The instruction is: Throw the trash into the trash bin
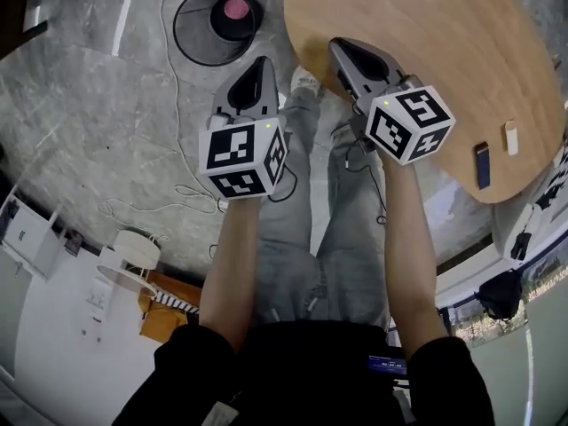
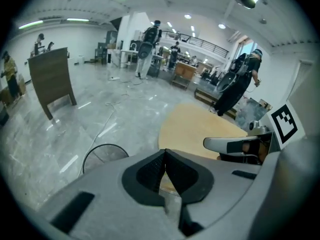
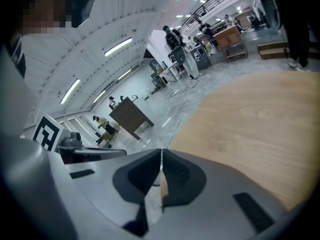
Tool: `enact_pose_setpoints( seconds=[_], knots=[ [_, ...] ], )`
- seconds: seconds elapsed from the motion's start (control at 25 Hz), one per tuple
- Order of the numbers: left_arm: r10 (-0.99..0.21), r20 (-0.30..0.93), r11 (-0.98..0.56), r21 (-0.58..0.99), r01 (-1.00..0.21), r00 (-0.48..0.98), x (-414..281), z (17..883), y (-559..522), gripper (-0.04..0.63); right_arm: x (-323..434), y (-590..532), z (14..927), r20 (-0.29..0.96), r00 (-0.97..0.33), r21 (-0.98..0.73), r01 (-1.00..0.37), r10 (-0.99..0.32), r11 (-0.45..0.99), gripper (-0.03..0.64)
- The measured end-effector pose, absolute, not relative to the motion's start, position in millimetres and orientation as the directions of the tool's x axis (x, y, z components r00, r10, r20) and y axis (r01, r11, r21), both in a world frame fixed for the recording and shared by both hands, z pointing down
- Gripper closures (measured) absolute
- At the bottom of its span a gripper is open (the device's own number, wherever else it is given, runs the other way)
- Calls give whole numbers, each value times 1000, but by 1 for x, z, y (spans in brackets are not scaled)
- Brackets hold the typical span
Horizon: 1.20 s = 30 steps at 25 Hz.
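A black wire trash bin (image 1: 206,35) stands on the grey floor at the top of the head view, with a pink item (image 1: 235,9) inside it. Its rim (image 2: 102,153) also shows low in the left gripper view. My left gripper (image 1: 264,61) hangs in the air just right of the bin, shut with nothing between its pads. My right gripper (image 1: 341,46) is over the near edge of the round wooden table (image 1: 461,51), also shut and empty. In the gripper views both left gripper (image 2: 164,153) and right gripper (image 3: 161,153) have their pads meeting.
A dark blue object (image 1: 482,165) and a small white one (image 1: 511,138) lie on the table's right part. White cables (image 1: 177,189) trail over the floor. White gear (image 1: 124,260) sits lower left. People (image 2: 148,39) and a dark panel (image 2: 50,79) stand far off.
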<state>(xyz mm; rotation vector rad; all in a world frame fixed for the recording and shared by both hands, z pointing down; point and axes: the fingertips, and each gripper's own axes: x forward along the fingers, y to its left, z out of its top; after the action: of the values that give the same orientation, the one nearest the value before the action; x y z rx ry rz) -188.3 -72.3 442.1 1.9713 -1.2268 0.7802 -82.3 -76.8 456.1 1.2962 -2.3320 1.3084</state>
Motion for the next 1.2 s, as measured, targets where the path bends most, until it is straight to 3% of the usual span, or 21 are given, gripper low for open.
enact_pose_setpoints(
  seconds=[0.56,1.2],
  knots=[
    [-342,746,-651,250,-716,572,-16,418,-10,589,82,29,434,528,-246,-601,-784,-813,-154,600],
    [-134,758,-834,262,-486,638,143,432,123,589,240,211,457,593,68,-566,-674,-803,-475,600]
  ],
)
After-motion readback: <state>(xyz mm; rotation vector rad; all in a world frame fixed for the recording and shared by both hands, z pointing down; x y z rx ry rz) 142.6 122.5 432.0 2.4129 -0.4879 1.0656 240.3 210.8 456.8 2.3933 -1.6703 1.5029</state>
